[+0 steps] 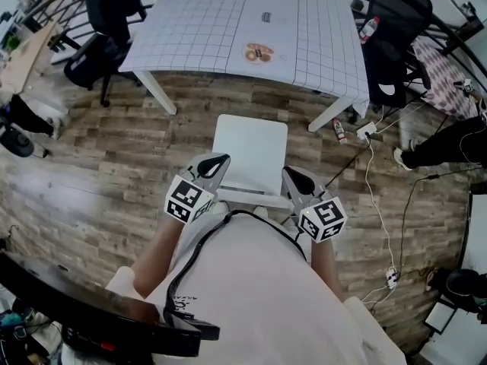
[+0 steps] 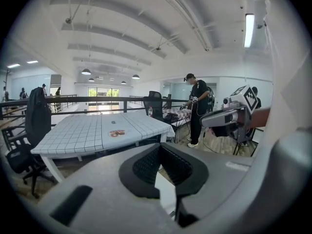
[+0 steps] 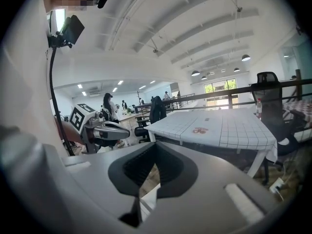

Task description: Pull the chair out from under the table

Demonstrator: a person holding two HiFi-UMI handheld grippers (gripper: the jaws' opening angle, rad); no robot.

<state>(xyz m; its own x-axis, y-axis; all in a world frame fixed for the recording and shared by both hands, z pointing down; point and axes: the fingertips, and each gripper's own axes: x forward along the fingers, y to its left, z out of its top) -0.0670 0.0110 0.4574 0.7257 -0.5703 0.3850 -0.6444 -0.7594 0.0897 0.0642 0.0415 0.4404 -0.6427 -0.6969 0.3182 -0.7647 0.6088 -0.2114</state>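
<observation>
The white chair (image 1: 251, 152) stands on the wood floor, clear of the white gridded table (image 1: 228, 21), with its back toward me. My left gripper (image 1: 219, 160) hovers over the chair's left side and my right gripper (image 1: 291, 175) over its right side. Both are shut with nothing between the pads. In the left gripper view the closed jaws (image 2: 160, 152) point at the table (image 2: 97, 130), a sliver of the chair (image 2: 165, 194) shows below them, and the right gripper (image 2: 207, 121) is alongside. The right gripper view mirrors this: shut jaws (image 3: 155, 150), table (image 3: 229, 126), left gripper (image 3: 126, 128).
Black office chairs stand at the table's far left (image 1: 106, 21) and right (image 1: 396, 44). A power strip (image 1: 367, 130), a bottle (image 1: 339, 131) and cables (image 1: 377, 196) lie on the floor to the right, near a person's legs (image 1: 449, 147). A dark desk edge (image 1: 76, 310) is at my lower left.
</observation>
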